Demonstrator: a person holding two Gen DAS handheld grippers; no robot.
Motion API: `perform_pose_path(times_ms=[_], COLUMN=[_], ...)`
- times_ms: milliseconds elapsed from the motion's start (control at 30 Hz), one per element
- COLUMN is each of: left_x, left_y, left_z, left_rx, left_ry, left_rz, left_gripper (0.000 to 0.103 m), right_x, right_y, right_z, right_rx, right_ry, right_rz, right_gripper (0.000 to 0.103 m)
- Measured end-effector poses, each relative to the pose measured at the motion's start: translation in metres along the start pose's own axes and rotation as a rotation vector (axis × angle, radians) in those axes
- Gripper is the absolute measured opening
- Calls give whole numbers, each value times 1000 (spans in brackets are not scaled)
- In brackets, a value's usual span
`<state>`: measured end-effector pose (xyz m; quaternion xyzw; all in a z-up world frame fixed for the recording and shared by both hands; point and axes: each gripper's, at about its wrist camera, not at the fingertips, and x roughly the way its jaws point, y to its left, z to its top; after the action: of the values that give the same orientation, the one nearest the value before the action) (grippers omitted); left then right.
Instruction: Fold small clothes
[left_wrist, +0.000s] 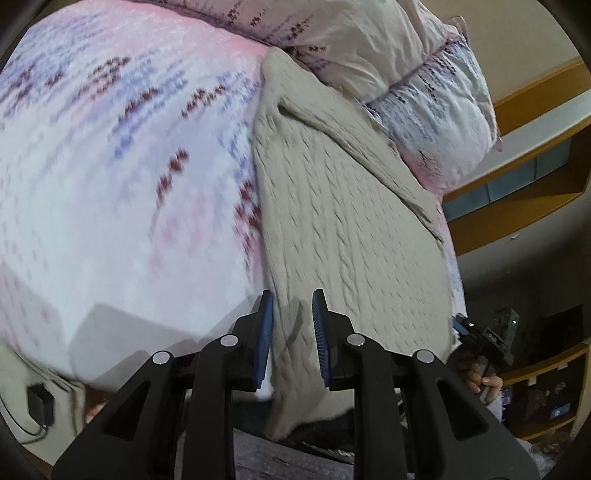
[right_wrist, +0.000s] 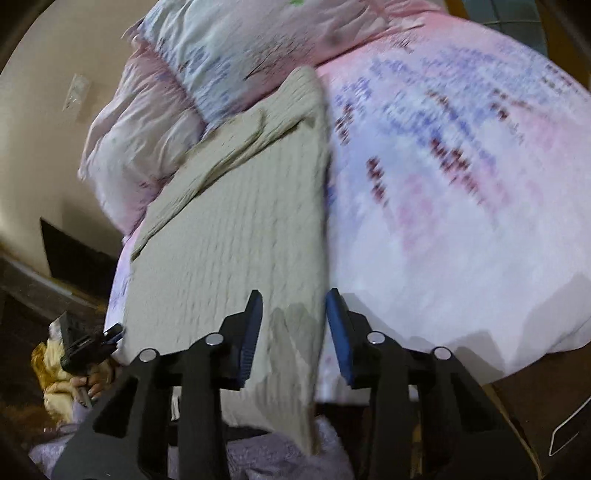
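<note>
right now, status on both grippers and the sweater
Left gripper open at the sweater's near corner. Right gripper open at the other corner. Sweater flat on the bed, hem overhanging. Nothing in the way.

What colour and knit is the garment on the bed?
Beige cable-knit sweater; the texture shows best in the left wrist view.

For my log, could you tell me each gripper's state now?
Left gripper: open, around the beige sweater hem.
Right gripper: open, around the sweater corner.
</note>
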<state>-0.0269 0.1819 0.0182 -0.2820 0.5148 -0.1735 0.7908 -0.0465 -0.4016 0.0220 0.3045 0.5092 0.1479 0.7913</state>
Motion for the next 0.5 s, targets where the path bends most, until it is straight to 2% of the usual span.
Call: perform_pose_path(times_ms=[100, 233, 500], left_x=[-2, 1, 10], left_y=[-3, -6, -18], left_z=[-17, -30, -32], left_rx=[-12, -27, -7], left_ry=[9, 31, 45], left_rz=[-36, -82, -123], left_gripper=[21, 21, 20], right_x=[2, 5, 10], right_y=[-1, -1, 7], right_z=[-9, -19, -32], right_rx=[21, 37, 13], right_ry=[27, 53, 86], right_rz=[86, 158, 203], right_gripper=[31, 24, 18])
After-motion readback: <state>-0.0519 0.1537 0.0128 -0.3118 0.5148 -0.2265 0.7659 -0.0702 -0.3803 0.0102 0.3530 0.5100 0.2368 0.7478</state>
